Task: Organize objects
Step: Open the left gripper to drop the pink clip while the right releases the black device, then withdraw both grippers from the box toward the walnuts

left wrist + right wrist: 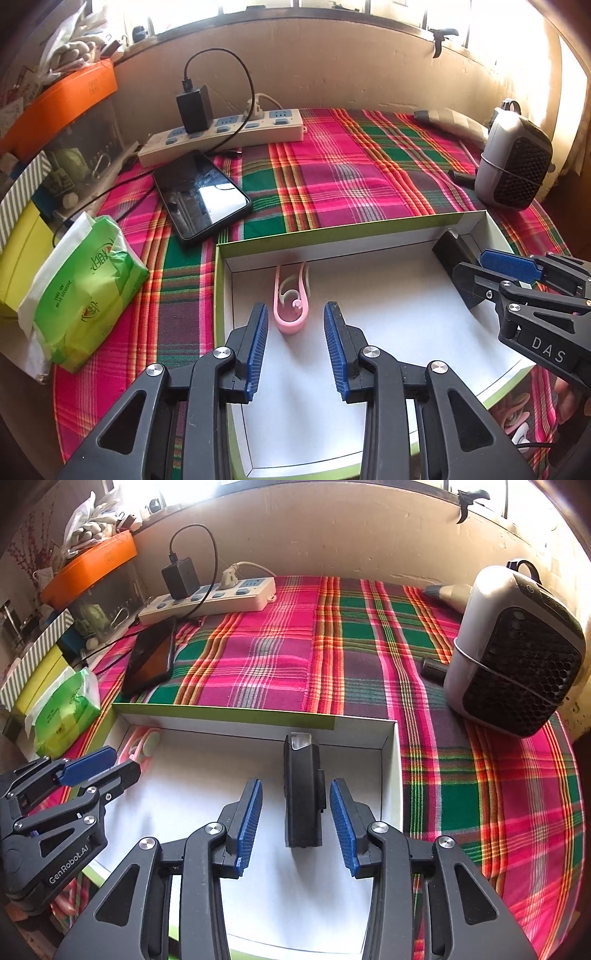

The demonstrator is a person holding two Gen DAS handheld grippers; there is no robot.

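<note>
While both tongs gape, pink clip (291, 306) w/ black device (303, 794) in box (332, 236)

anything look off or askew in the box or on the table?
Nothing stands out. The pink clip and black device lie flat in the box, apart, each between open gripper fingers. The phone lies angled on the cloth, plugged in, nothing spilled.

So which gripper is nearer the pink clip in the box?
Left. The left gripper is open with the pink clip just ahead between its fingers; the right gripper is across the box, straddling the black device.
</note>
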